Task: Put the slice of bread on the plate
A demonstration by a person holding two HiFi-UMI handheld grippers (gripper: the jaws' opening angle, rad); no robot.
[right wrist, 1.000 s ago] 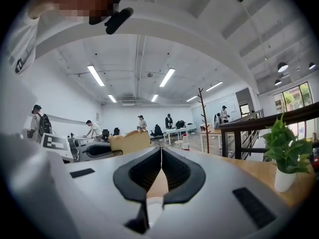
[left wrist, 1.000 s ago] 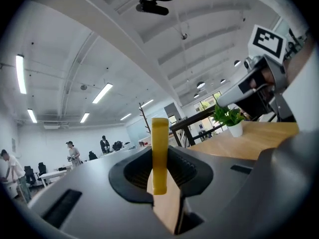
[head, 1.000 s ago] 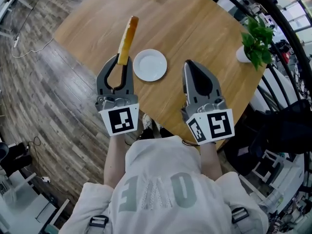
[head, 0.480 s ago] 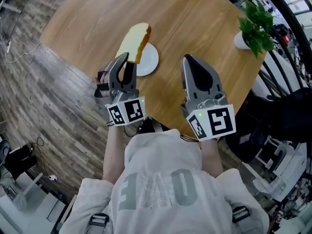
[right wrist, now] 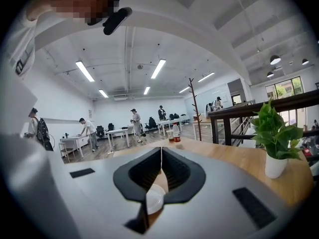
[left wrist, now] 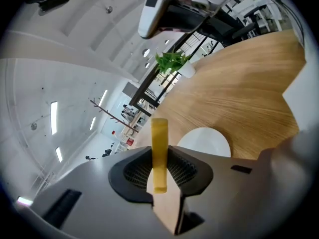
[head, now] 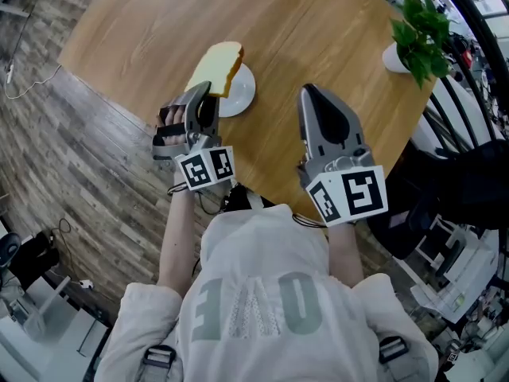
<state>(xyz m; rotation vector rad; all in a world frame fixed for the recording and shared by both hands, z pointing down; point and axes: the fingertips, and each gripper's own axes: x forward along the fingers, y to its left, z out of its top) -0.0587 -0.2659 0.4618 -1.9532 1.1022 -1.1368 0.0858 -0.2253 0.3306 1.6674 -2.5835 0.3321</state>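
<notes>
My left gripper (head: 204,95) is shut on a slice of bread (head: 216,64), pale yellow with a brown crust. The slice leans over the left part of a small white plate (head: 241,95) on the round wooden table (head: 318,30); whether it touches the plate I cannot tell. In the left gripper view the bread (left wrist: 159,143) stands edge-on between the jaws of the left gripper (left wrist: 160,179), and the plate (left wrist: 205,142) lies just beyond. To the right of the plate, my right gripper (head: 310,94) hovers shut and empty. In its own view the right gripper (right wrist: 161,152) shows jaws pressed together.
A potted green plant (head: 415,29) stands at the table's far right edge, also seen as a plant (right wrist: 273,133) in the right gripper view. A small bottle (right wrist: 175,132) stands further back on the table. The table's near edge runs right under both grippers, wooden floor to the left.
My left gripper has rolled and come down, so the bread went from standing upright left of the plate to lying tilted over it. The right gripper shifted only slightly.
</notes>
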